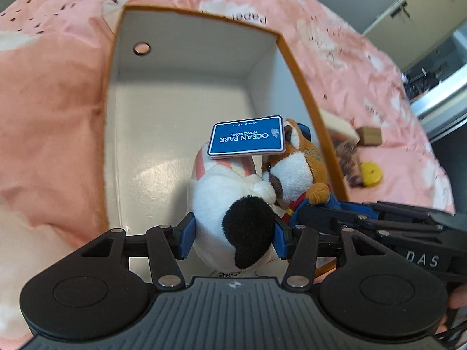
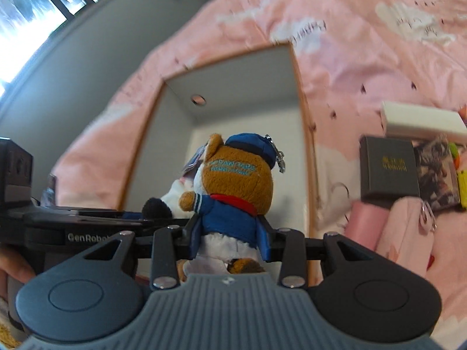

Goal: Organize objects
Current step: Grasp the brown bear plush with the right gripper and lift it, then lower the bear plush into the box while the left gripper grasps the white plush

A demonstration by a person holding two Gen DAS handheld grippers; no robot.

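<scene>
Plush toys, a white one (image 1: 233, 221) pinched by the left gripper (image 1: 233, 236) and a brown one (image 2: 233, 192) by the right gripper (image 2: 230, 242), hang side by side above the near end of the open box (image 1: 186, 67).

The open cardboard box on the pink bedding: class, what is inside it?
The box shows a bare white floor and walls. Two held plush toys, white and brown, hang over its near end, hiding the floor beneath them.

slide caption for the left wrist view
Left gripper holding a white plush toy over the open box.
</scene>
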